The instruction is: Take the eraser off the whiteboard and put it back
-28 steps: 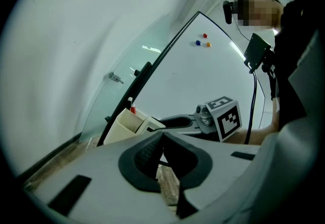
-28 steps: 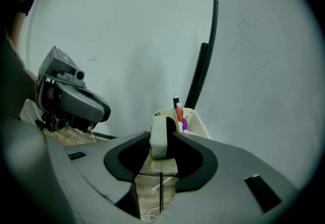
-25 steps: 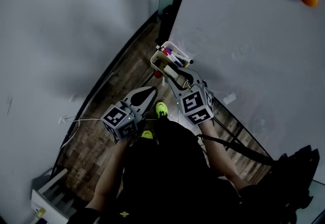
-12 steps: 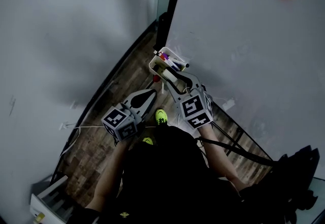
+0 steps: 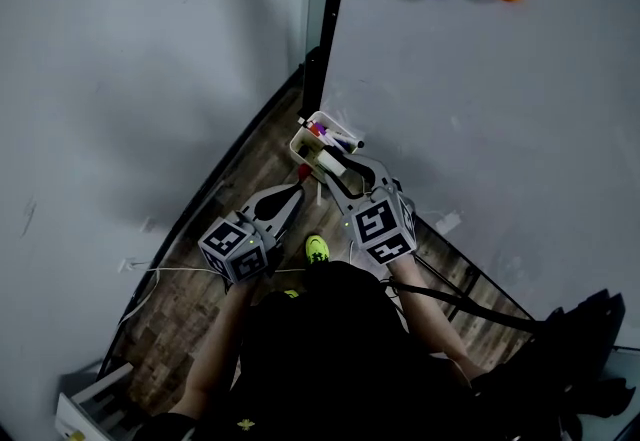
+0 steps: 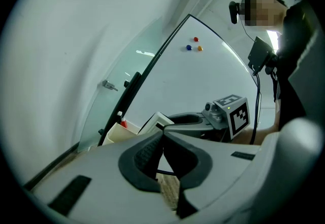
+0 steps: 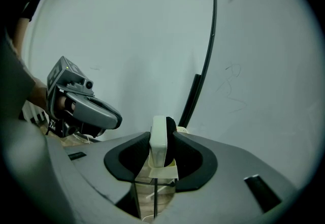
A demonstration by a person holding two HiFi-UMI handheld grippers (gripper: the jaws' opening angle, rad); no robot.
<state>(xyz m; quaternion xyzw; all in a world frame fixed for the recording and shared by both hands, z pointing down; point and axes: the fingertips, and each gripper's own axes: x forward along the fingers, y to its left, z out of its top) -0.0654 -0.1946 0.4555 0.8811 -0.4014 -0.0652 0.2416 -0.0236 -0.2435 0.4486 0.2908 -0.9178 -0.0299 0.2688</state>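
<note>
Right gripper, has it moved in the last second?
Yes, slightly: the right gripper, holding the eraser, has crept up the picture toward the marker tray.

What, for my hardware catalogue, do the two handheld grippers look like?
Both the left gripper and right gripper are grey shells with black claw pads; each carries a cube of black-and-white square markers. The person's clothing is dark.

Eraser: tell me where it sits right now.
The eraser is clamped between the jaws of the right gripper, at the centre of the right gripper view. In the head view it is just by the marker tray at the whiteboard's lower corner.
</note>
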